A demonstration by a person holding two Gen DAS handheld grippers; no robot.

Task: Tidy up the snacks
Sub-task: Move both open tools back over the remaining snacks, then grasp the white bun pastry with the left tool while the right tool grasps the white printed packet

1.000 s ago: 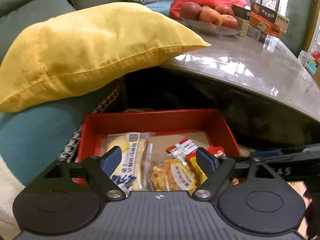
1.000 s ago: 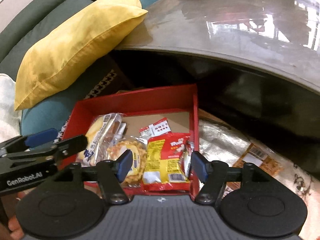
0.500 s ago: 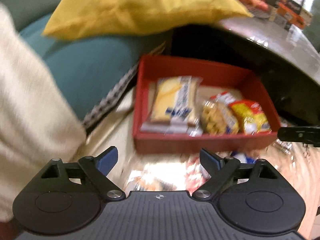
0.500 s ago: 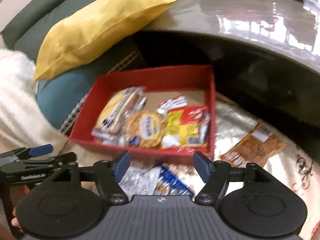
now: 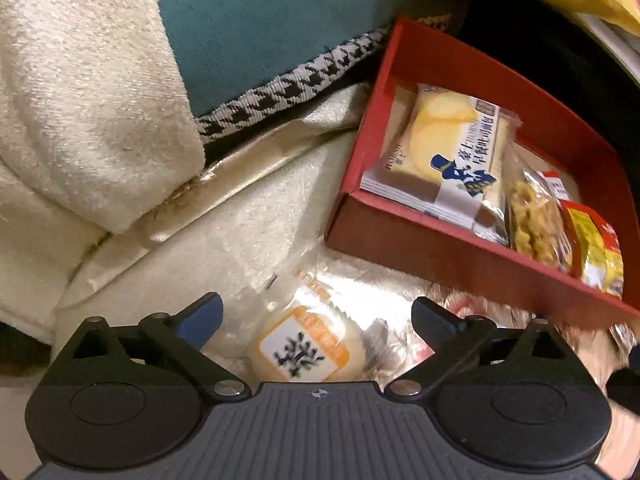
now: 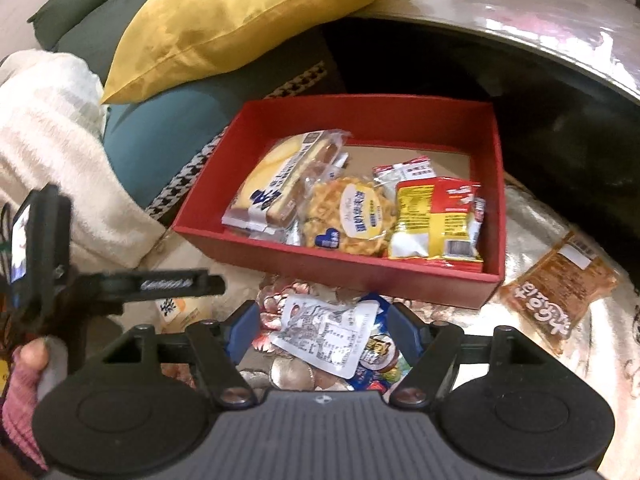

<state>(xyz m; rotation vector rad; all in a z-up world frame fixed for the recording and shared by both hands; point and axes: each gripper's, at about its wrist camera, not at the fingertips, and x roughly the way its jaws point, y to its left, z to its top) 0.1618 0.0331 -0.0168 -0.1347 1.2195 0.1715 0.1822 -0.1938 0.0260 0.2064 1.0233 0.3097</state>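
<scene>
A red box (image 6: 280, 258) (image 5: 400, 240) holds a bread pack (image 6: 276, 188) (image 5: 452, 148), a round cracker pack (image 6: 348, 220) (image 5: 536, 216) and a yellow-red snack bag (image 6: 436, 220) (image 5: 596, 248). My left gripper (image 5: 316, 316) is open, low over a round white pastry with an orange label (image 5: 306, 348), which lies between its fingers in front of the box. My right gripper (image 6: 322, 320) is open over a white sachet (image 6: 328, 336) and a blue wrapper (image 6: 376, 376) on the shiny cloth. The left gripper's body (image 6: 120, 284) shows in the right wrist view.
A brown snack pack (image 6: 556, 292) lies right of the box. A cream blanket (image 5: 80, 120), a teal cushion (image 5: 260, 20) and a yellow pillow (image 6: 240, 20) lie left and behind. A grey table edge (image 6: 540, 32) overhangs at the back.
Both grippers have pulled back from over the box and dropped toward the loose snacks in front of it. The left one swung left and down over the pastry.
</scene>
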